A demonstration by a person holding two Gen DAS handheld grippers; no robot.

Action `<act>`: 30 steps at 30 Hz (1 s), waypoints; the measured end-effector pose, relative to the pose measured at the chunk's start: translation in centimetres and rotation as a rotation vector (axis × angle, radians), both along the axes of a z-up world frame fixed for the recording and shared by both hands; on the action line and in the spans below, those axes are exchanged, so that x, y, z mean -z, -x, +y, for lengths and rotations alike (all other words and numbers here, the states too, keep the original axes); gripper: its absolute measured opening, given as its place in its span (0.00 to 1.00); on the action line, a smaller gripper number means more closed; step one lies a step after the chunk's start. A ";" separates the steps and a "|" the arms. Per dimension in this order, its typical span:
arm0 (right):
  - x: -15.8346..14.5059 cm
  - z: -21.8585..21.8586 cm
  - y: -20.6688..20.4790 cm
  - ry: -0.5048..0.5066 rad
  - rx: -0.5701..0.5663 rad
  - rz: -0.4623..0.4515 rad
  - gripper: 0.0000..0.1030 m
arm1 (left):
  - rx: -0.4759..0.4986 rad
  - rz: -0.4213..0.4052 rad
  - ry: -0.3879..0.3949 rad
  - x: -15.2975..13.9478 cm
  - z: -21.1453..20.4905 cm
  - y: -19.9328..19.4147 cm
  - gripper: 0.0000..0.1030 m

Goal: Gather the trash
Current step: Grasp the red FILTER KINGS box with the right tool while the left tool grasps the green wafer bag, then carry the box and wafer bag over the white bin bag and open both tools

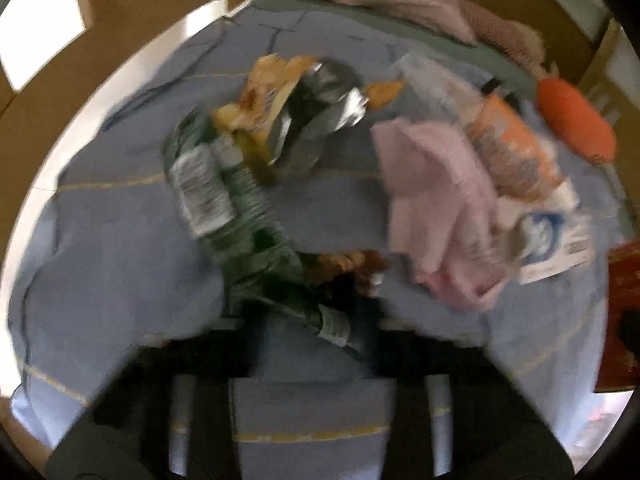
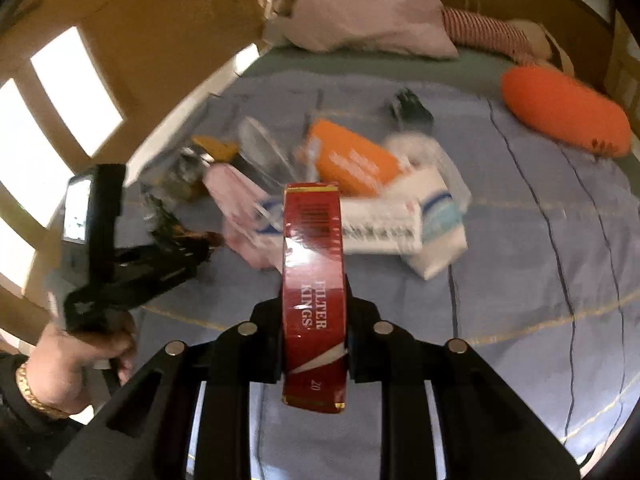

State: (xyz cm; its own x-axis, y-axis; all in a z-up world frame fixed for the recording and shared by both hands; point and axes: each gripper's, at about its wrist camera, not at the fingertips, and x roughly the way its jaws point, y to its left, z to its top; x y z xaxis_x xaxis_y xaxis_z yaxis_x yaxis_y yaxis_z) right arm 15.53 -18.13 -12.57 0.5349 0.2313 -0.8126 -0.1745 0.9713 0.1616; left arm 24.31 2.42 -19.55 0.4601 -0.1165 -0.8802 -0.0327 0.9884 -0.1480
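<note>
Trash lies in a heap on the blue bedspread (image 1: 120,248). My left gripper (image 1: 312,320) hovers just over a crumpled green plastic bottle (image 1: 236,216) and a brown wrapper (image 1: 340,268); the view is blurred and I cannot tell how its jaws stand. Beyond lie a yellow and silver snack bag (image 1: 296,108), a pink cloth (image 1: 436,208) and an orange packet (image 1: 512,148). My right gripper (image 2: 314,320) is shut on a red cigarette pack (image 2: 314,280) held above the bed. The left gripper also shows in the right wrist view (image 2: 176,240).
A pink pillow (image 2: 360,12) and a striped cushion (image 2: 488,32) lie at the head of the bed. An orange bolster (image 2: 564,112) lies at the right. White tissue packs (image 2: 404,220) sit in the heap. A white bed rail (image 2: 192,112) runs along the left side.
</note>
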 end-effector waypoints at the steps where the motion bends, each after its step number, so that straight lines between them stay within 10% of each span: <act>1: -0.3 0.3 0.0 -0.006 -0.007 -0.007 0.22 | -0.002 -0.007 0.007 -0.5 0.3 0.3 0.14; 11: -2.2 2.6 1.6 -0.117 0.017 -0.116 0.22 | 0.299 -0.153 0.061 -8.2 1.4 9.8 0.08; 30: -2.5 -4.1 4.8 -0.139 0.212 -0.063 0.22 | 0.568 -0.214 0.170 -7.2 -6.7 8.3 0.08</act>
